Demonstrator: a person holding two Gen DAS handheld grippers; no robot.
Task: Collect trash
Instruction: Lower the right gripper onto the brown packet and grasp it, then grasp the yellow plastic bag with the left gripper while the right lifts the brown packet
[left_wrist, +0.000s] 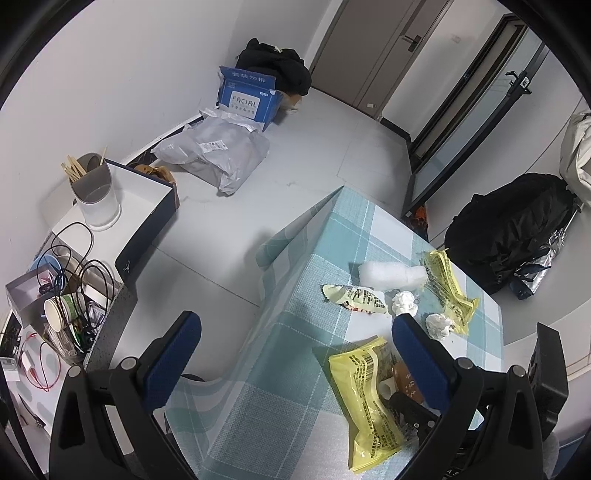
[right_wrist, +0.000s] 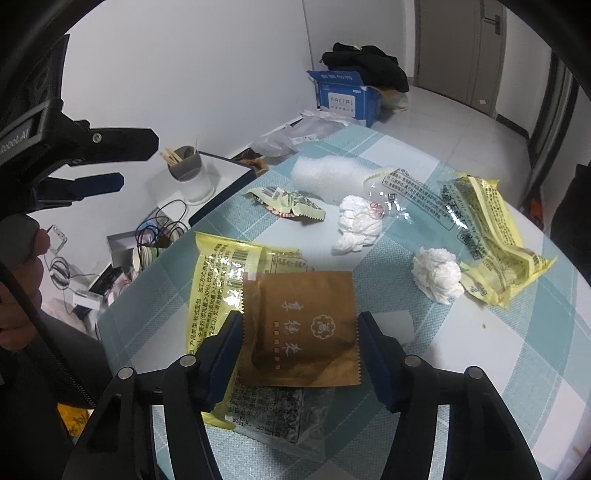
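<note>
The brown sachet (right_wrist: 301, 328) lies flat on the checked tablecloth (right_wrist: 461, 369), overlapping the yellow bread wrapper (right_wrist: 218, 273) beneath it, at the near edge of the table. It sits directly between the two fingers of the right gripper (right_wrist: 300, 354), its serrated side edges facing the blue pads (right_wrist: 225, 354); the pads stand at or just beside those edges, and whether they already press cannot be told, so the jaws read as partly open and straddling the sachet. The sachet is nearly square, with its printed column running forward along the line the gripper points. The coming closure therefore turns on the jaws meeting across its width. The right gripper is the nearer tool by far; the left gripper (left_wrist: 295, 339) hangs wide open and empty over the table's left edge and the floor (left_wrist: 314, 147). Trash count on the cloth: one brown sachet, two large yellow wrappers (the second (right_wrist: 495, 236) at far right), one small crumpled snack wrapper (right_wrist: 288, 205), one clear printed film (right_wrist: 410, 195), two crumpled white tissues (right_wrist: 356, 225) (right_wrist: 437, 275), one white foam roll (right_wrist: 332, 173).
</note>
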